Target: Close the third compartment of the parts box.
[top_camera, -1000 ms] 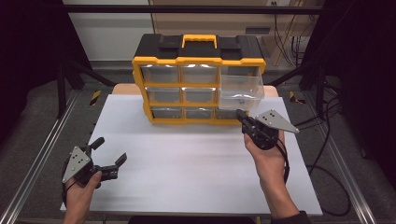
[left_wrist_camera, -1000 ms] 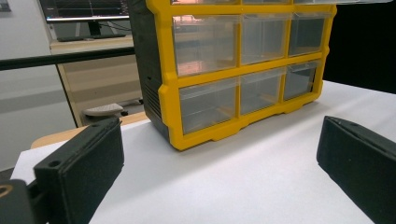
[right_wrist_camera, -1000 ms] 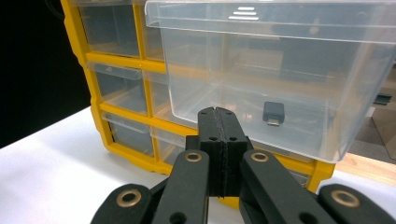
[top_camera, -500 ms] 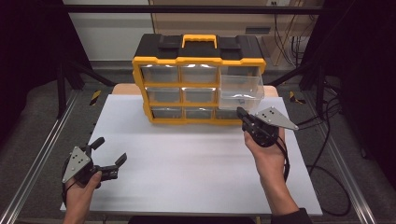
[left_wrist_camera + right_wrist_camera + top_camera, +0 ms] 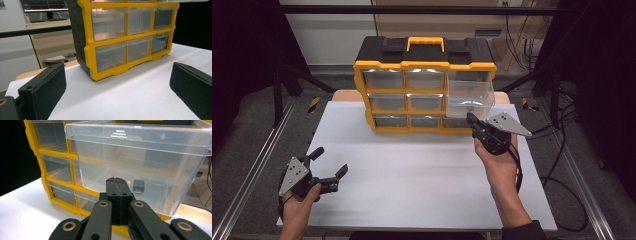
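Note:
A yellow and black drawer cabinet (image 5: 424, 85) stands at the far middle of the white table top. Its top right clear drawer (image 5: 469, 92) is pulled out toward me. Inside that drawer (image 5: 140, 165) lies a small dark adapter (image 5: 138, 187). My right gripper (image 5: 474, 121) is shut with nothing between its pads, its tips just below the front of the open drawer. In the right gripper view the shut jaws (image 5: 118, 185) point at the drawer's front wall. My left gripper (image 5: 330, 163) rests open near the table's front left; its jaws (image 5: 117, 82) face the cabinet (image 5: 127, 35).
The white table top (image 5: 412, 175) lies between the two hands. Metal rails (image 5: 257, 165) run along both sides of the table. Cables (image 5: 557, 165) trail off on the right. The cabinet's other drawers are closed.

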Demonstrator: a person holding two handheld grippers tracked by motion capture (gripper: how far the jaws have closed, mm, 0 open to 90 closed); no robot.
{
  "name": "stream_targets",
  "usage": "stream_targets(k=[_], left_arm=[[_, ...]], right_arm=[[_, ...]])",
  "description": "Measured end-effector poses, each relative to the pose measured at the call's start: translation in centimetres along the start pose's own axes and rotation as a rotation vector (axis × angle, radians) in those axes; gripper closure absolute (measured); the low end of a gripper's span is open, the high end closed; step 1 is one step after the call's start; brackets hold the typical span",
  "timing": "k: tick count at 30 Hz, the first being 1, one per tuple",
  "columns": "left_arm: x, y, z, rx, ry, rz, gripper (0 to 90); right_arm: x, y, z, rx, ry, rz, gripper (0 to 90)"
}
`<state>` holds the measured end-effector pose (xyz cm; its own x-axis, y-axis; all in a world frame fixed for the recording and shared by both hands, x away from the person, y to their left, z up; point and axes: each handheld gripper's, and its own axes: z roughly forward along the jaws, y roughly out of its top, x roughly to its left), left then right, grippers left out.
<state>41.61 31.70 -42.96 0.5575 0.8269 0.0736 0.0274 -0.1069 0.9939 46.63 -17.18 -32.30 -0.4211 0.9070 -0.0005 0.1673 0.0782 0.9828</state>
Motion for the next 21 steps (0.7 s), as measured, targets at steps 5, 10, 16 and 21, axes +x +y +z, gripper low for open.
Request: stream_targets(k=[5,10,16,21], left_arm=[[-0.02,0.01,0.01,0.0,-0.001,0.001,0.5],[-0.02,0.01,0.01,0.0,-0.001,0.001,0.5],[-0.01,0.01,0.01,0.0,-0.001,0.001,0.5],[-0.02,0.02,0.01,0.0,-0.001,0.001,0.5]], right_arm=[[-0.07,0.16,0.15,0.002,-0.002,-0.003,90.0],[-0.16,0.31,0.26,0.002,-0.004,-0.006,90.0],[-0.3,0.4,0.44,0.005,-0.005,-0.003,90.0],[-0.31,0.52,0.44,0.006,-0.003,-0.008,90.0]])
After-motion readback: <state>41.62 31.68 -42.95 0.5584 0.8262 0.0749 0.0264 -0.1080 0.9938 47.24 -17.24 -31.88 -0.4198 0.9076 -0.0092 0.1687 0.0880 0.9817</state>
